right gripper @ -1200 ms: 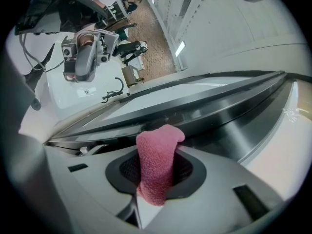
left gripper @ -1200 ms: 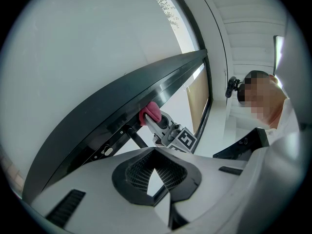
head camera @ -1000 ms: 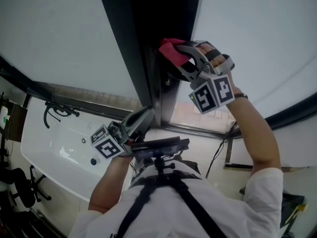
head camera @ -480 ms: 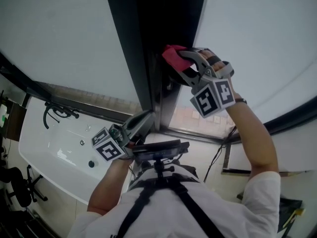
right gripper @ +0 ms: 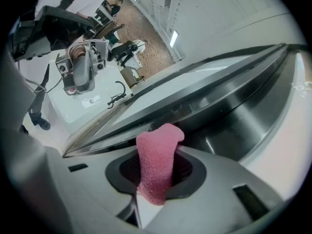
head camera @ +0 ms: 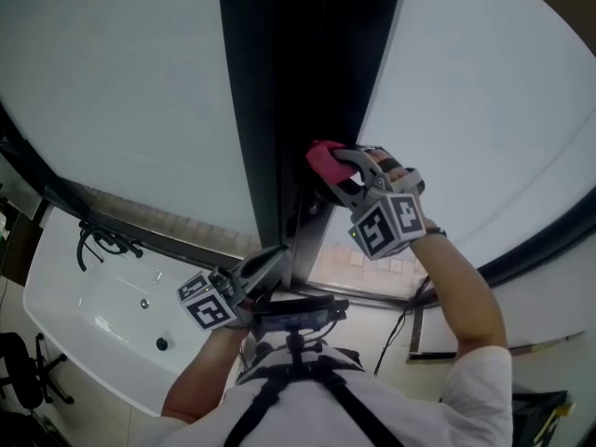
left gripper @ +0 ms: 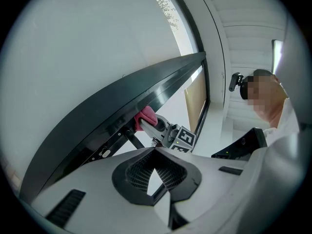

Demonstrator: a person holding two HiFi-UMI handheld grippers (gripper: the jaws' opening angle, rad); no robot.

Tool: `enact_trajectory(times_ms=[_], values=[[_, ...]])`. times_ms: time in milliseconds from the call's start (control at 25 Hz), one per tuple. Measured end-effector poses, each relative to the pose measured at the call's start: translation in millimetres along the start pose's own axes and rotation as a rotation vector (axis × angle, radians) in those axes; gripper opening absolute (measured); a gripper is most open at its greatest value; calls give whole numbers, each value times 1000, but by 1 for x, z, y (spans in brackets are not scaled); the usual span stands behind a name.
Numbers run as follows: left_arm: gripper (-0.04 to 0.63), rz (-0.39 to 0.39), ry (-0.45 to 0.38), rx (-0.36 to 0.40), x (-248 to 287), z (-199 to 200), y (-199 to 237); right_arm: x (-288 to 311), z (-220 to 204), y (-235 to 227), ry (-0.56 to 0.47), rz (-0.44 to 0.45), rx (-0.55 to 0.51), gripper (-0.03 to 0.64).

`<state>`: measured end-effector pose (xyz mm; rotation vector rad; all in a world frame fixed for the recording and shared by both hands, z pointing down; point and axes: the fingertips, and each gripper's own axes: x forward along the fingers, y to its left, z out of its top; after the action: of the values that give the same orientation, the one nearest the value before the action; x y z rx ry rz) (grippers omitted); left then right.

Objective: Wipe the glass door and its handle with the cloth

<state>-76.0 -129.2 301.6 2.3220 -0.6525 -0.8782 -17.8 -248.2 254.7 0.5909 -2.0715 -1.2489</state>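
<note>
A pink cloth [head camera: 324,159] is pinched in my right gripper [head camera: 337,169], which is shut on it and presses it against the dark door frame [head camera: 298,73] between two pale glass panes [head camera: 121,91]. In the right gripper view the pink cloth [right gripper: 157,150] sticks up from the jaws of the right gripper [right gripper: 155,175], beside a shiny steel bar [right gripper: 253,116]. My left gripper [head camera: 268,259] is shut and empty, lower down by the steel strip [head camera: 304,231]. In the left gripper view its tips [left gripper: 155,150] meet, and the cloth [left gripper: 145,117] shows beyond them.
A white table [head camera: 84,324] with black cables [head camera: 102,242] stands at the lower left, and a black chair [head camera: 19,371] beside it. A dark window sill [head camera: 177,236] crosses below the glass. A black chest rig [head camera: 298,317] sits under my arms.
The head view has tilted, so everything sits lower in the picture. My right gripper keeps the cloth on the dark frame and has slid slightly down it. The left gripper has hardly moved.
</note>
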Motion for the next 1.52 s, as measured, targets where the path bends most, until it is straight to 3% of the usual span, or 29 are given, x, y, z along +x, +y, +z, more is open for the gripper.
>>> enact_trajectory(times_ms=[760, 920, 1120, 1200, 1360, 1520], values=[[-8, -24, 18, -14, 1, 0, 0, 6, 3, 11, 74, 76, 246, 86], [-8, -16, 21, -18, 0, 0, -2, 8, -2, 29, 97, 157, 266, 87], [-8, -9, 26, -19, -1, -2, -2, 12, -14, 34, 41, 196, 511, 84], [-8, -6, 24, -22, -2, -2, -2, 12, -14, 33, 37, 205, 554, 84], [-8, -3, 25, -23, -2, -3, -3, 12, -13, 32, 41, 220, 571, 86], [-8, 4, 25, -24, -3, -3, -1, 9, -7, 32, 52, 206, 502, 87]])
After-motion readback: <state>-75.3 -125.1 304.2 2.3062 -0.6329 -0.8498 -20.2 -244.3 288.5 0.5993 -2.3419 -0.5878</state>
